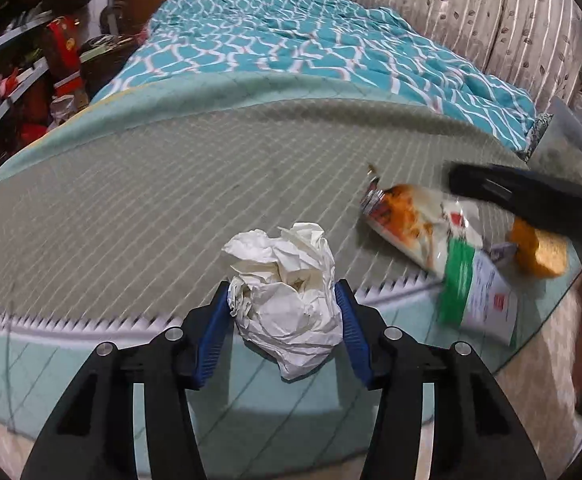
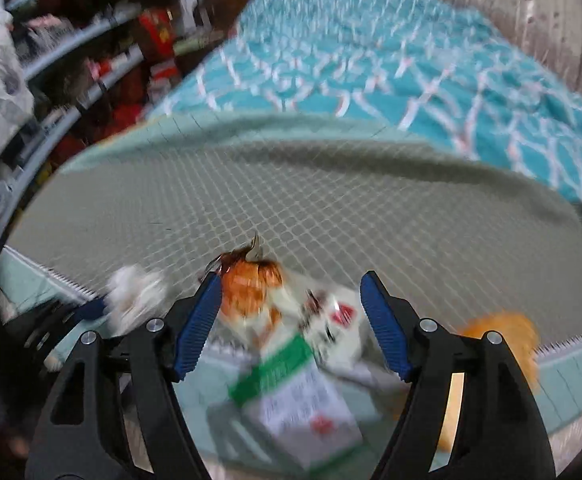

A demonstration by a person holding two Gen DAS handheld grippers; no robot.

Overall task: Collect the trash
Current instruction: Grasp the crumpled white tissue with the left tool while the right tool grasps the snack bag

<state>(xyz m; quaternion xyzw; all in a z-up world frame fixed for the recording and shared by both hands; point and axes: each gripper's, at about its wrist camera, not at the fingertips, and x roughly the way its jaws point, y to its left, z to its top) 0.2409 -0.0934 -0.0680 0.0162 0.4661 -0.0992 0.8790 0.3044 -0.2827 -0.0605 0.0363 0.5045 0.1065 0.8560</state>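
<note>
The bed (image 1: 139,184) fills the room, its grey-green quilted cover bare at the near end and a rumpled teal patterned blanket (image 1: 299,48) heaped toward the headboard. At the bed's near edge lies a snack wrapper (image 2: 291,352), white with orange and green print, hanging partly over the side. The right gripper (image 2: 291,328) hovers over that wrapper, jaws spread wide on both sides of it, not pressing it. Along the same edge, to the wrapper's left, the left gripper (image 1: 283,316) has its blue pads against a crumpled white paper ball (image 1: 287,296), clamping it. An orange scrap (image 2: 503,340) sits right of the wrapper.
</note>
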